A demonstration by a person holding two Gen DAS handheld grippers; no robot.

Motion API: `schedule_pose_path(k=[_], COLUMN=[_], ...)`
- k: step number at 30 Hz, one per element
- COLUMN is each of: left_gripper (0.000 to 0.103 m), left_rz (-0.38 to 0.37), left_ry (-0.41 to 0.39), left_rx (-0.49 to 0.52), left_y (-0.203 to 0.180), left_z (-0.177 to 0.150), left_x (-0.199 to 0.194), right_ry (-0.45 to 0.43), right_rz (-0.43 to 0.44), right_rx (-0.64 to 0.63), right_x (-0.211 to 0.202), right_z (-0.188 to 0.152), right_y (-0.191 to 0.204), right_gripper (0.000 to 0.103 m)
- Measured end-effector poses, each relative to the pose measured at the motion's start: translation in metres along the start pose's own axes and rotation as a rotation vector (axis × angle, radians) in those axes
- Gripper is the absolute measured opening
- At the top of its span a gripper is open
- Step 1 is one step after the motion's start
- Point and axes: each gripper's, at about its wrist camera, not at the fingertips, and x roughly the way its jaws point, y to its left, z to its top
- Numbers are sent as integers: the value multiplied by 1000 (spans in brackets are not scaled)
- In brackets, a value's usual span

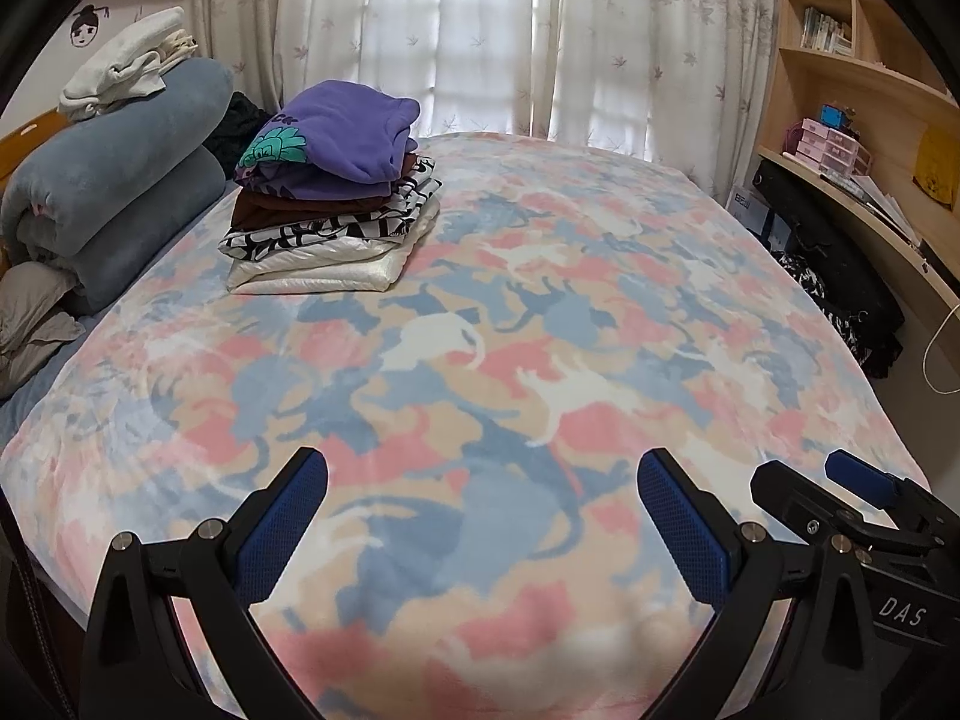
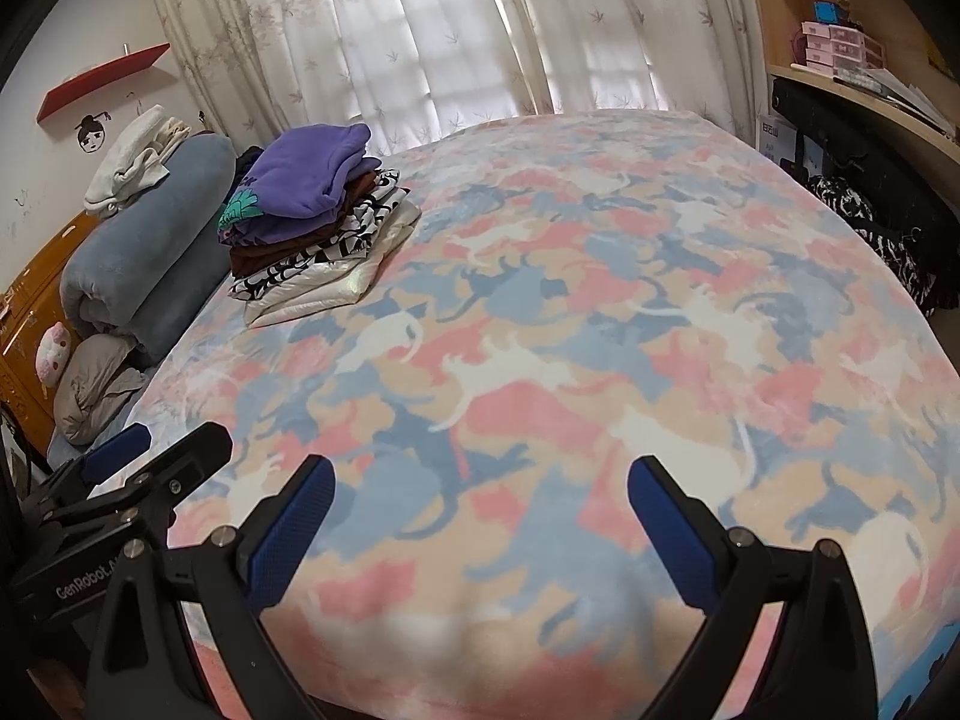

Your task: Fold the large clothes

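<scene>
A stack of folded clothes (image 1: 336, 204) (image 2: 312, 228) sits at the far left of the bed, a purple top uppermost over brown, black-and-white and white pieces. My left gripper (image 1: 483, 480) is open above the near part of the cat-patterned blanket (image 1: 540, 312), with nothing between its blue pads. My right gripper (image 2: 480, 483) is open too and empty, over the same blanket (image 2: 600, 300). The right gripper's body (image 1: 858, 510) shows at the right of the left wrist view; the left gripper's body (image 2: 120, 480) shows at the left of the right wrist view.
A rolled blue-grey quilt (image 1: 114, 192) with white clothes (image 1: 126, 63) on top lies at the bed's left end, beside a grey pillow (image 2: 96, 387). Curtains (image 1: 480, 30) hang behind the bed. Wooden shelves and a desk (image 1: 858, 120) stand at the right, with dark patterned fabric (image 1: 840, 300) below.
</scene>
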Motion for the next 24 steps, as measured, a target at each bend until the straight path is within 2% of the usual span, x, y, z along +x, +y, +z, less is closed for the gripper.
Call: schedule_pose_path(k=[24], left_gripper=[102], left_rz=[8], left_ry=[16], left_rx=[-1], left_y=[-5], left_z=[-3], left_x=[8], right_ry=[2], right_rz=[-10], right_rx=[0], right_x=[3], right_z=[3], right_y=[-4], right_gripper=[99])
